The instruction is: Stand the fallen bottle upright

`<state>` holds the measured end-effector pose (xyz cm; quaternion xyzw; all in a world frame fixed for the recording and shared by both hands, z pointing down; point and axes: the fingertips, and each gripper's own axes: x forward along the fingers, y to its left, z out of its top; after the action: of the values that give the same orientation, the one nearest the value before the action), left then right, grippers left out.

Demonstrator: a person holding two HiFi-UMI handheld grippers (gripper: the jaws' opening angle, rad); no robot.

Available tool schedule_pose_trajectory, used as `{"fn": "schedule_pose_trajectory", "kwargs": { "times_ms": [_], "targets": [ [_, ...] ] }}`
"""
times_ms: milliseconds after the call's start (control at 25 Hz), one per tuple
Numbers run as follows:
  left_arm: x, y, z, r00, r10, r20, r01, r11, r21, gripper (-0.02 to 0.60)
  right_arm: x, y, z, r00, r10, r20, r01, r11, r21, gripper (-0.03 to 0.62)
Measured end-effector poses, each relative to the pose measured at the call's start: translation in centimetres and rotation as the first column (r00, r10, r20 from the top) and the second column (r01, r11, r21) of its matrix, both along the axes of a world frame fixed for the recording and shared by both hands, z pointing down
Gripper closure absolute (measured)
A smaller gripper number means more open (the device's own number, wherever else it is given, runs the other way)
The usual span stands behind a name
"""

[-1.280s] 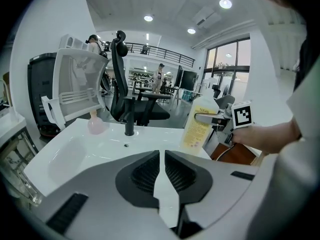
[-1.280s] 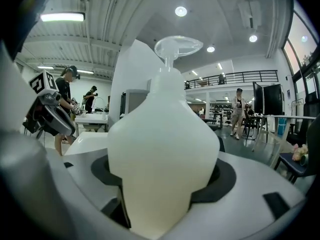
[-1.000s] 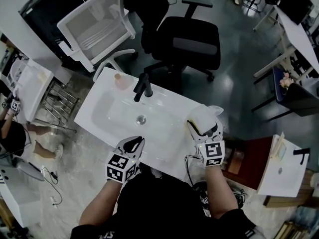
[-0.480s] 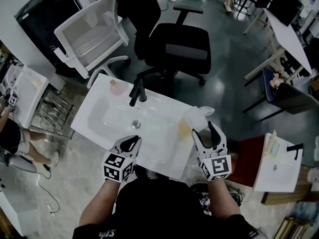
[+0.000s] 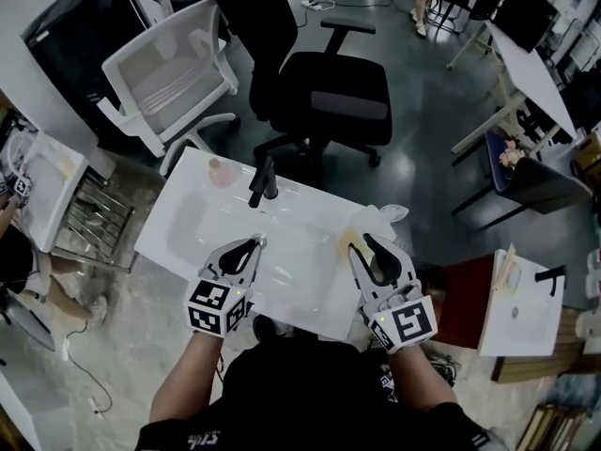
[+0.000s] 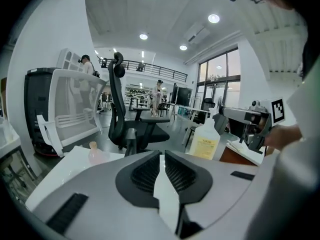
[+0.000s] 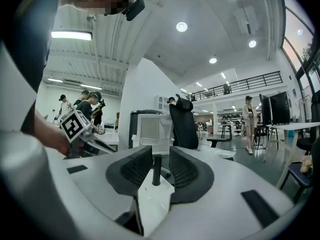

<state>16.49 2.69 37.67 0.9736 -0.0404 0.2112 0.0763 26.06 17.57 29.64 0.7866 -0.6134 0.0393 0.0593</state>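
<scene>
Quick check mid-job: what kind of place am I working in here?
Likely an open-plan office or lab, not a bathroom: the white washbasin stands among a black office chair, a white mesh chair and desks.

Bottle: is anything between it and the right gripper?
Nothing visible. The bottle stands upright on the right edge of the sink, just past the right gripper, whose jaws have just been closing with nothing between them.
</scene>
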Motion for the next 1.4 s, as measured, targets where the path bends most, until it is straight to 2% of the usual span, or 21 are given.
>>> {"fn": "schedule_pose_trajectory", "kwargs": {
  "times_ms": [160, 320, 440, 680, 1400],
  "targets": [
    [-0.4, -1.8, -2.5, 0.999, -0.009, -0.040, 0.011, 0.999, 0.051, 0.538, -1.7, -2.7, -1.6, 0.999, -0.047, -0.010, 0.047, 0.999, 0.010, 0.516],
    [-1.5, -3.4, -4.1, 0.997, -0.040, -0.071, 0.044, 0.997, 0.060, 0.538, -3.1, -4.9, -2.6, 0.995, -0.099, -0.013, 0.099, 0.995, 0.018, 0.579],
    [-2.4, -4.4, -4.3, 0.995, -0.067, -0.075, 0.072, 0.996, 0.058, 0.538, -4.2, -6.2, -3.0, 0.989, -0.147, -0.020, 0.148, 0.989, 0.027, 0.580],
    [-3.3, -5.5, -3.7, 0.992, -0.108, -0.066, 0.111, 0.993, 0.048, 0.538, -5.6, -7.5, -1.9, 0.974, -0.224, -0.013, 0.224, 0.975, -0.011, 0.582],
    [-2.0, -4.9, -3.5, 0.992, -0.119, -0.052, 0.122, 0.991, 0.054, 0.538, -4.3, -7.1, 0.1, 0.971, -0.235, 0.037, 0.236, 0.971, -0.026, 0.582]
  ]
}}
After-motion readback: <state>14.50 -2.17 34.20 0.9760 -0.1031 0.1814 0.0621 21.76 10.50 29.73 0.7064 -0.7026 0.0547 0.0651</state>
